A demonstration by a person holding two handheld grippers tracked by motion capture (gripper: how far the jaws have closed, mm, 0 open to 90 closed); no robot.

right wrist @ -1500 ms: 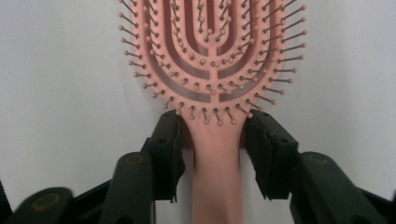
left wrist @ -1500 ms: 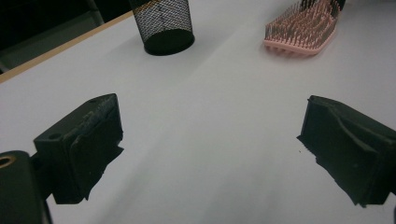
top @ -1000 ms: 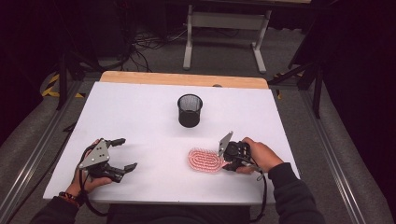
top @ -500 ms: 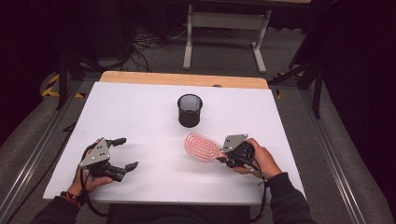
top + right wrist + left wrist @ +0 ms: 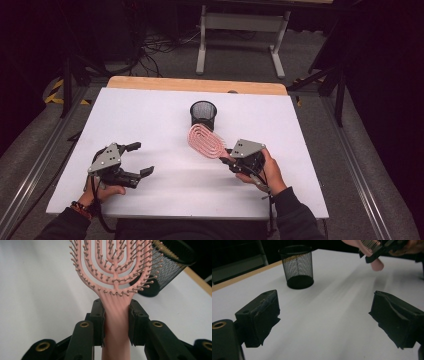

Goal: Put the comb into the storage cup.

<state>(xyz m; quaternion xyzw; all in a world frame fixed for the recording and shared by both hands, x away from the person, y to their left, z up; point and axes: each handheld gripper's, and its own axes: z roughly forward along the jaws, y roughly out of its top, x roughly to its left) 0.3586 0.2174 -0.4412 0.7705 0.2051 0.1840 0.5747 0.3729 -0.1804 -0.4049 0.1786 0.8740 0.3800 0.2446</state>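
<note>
In the high view we are seeing the right gripper (image 5: 227,156) carrying the pink hairbrush (image 5: 205,141) off the white table (image 5: 150,115); a second ago it lay flat nearer us, and now its head is reaching toward 11 o'clock, just short of the black mesh cup (image 5: 203,114). We judge a drop into the cup is coming. In the left gripper view the left gripper (image 5: 332,322) is resting with jaws wide apart, holding nothing, the cup at 11 o'clock. In the right gripper view the jaws are clamping the brush handle, the cup at 2 o'clock.
</note>
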